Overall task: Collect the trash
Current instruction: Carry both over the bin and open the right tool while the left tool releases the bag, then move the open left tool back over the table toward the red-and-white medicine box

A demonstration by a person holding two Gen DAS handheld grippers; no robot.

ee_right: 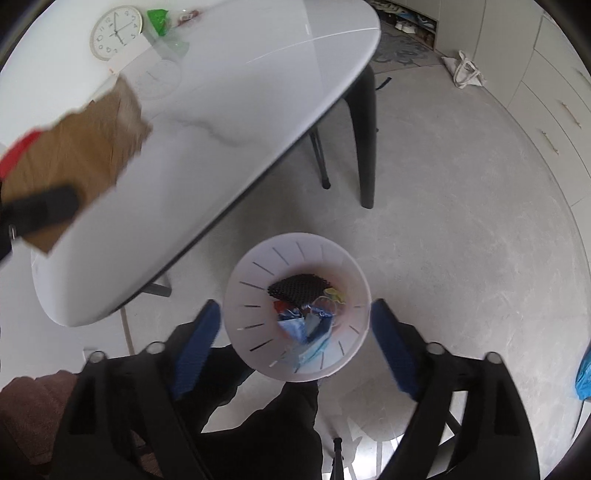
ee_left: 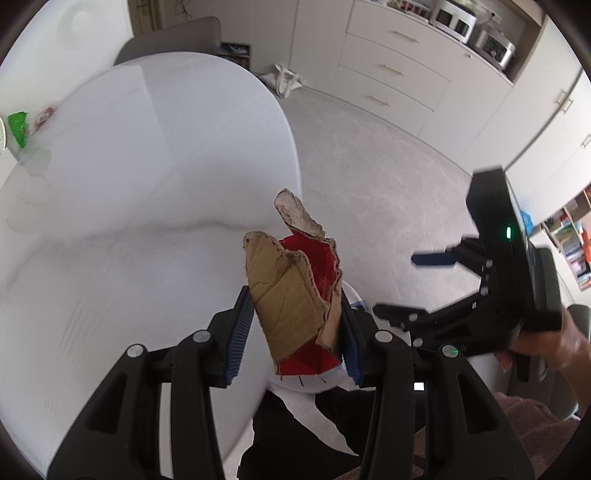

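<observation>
My left gripper [ee_left: 295,332] is shut on a torn piece of cardboard [ee_left: 291,295], brown outside and red inside, which stands upright between the blue pads over the table's edge. The same cardboard [ee_right: 74,147] shows blurred at the left of the right wrist view. My right gripper [ee_right: 297,332] hangs open and empty straight above a white slotted trash bin [ee_right: 240,291] on the floor. The bin holds a black mesh piece [ee_right: 299,288], blue face masks [ee_right: 310,332] and small wrappers. In the left wrist view the right gripper [ee_left: 410,284] stands open at the right, held by a hand [ee_left: 546,347].
The white marble table [ee_right: 221,110] carries a round clock [ee_right: 116,31] and a green wrapper [ee_right: 159,18] at its far end. Black table legs [ee_right: 365,147] stand beside the bin. A white tote bag [ee_right: 465,70] lies on the grey floor near the cabinets [ee_left: 399,70].
</observation>
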